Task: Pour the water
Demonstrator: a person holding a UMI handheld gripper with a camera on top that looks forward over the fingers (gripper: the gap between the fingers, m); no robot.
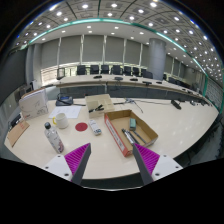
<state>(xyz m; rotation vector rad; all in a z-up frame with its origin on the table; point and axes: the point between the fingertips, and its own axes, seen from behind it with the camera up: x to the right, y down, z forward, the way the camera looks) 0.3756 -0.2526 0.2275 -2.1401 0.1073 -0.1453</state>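
hand-held gripper (113, 160) wide, empty, above the surface (180, 125); bottle (53, 138) lying tilted at ten o'clock, cup (62, 120) just beyond.

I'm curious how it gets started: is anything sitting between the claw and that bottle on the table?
Nothing visible does. The bottle stands ahead of the open claw, off to its left, with only bare table between them.

My gripper (112, 165) shows as two dark fingers (78, 162) reaching forward toward the white table (170, 130). Each finger tapers to a narrow tip and carries a magenta pad (146, 157) on its inner face. The pads seem finely ribbed or dotted, though I cannot tell which. A wide gap separates them.
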